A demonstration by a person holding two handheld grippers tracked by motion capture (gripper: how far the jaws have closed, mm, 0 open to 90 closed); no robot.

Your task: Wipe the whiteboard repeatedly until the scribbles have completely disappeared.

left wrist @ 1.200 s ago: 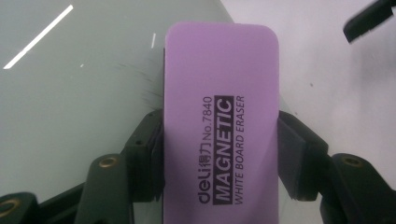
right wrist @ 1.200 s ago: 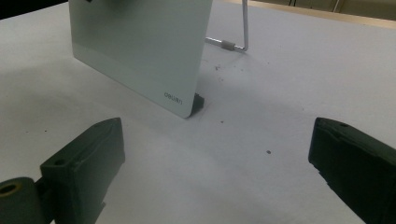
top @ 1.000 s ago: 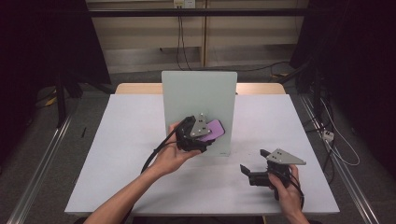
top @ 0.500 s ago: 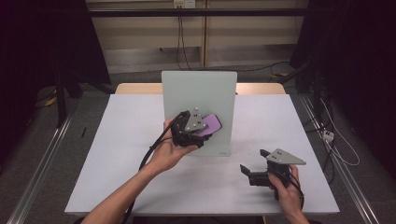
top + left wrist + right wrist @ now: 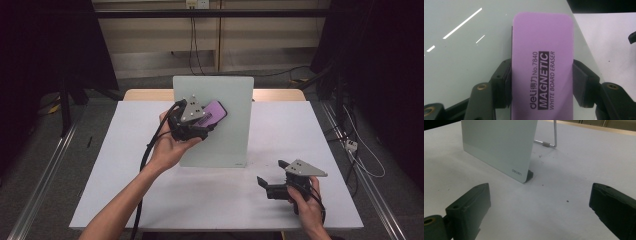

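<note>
The purple whiteboard eraser (image 5: 541, 67) lies flat against the upright glass board (image 5: 225, 140), near its top-left, at about 11 o'clock on its face. The left tool (image 5: 202, 125) is clamped on the eraser's long sides. At 4 o'clock, the right tool (image 5: 272, 186) rests on the white counter (image 5: 125, 165), jaws apart.

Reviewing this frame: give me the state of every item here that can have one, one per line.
Left gripper: shut on the purple eraser, held up in front of the board.
Purple eraser: clamped at both sides, printed face toward the left gripper's camera, in front of the board's face; contact cannot be told.
Whiteboard: propped up on its wire stand, face looks clean.
Right gripper: open, nothing between its jaws, low over the table.
</note>
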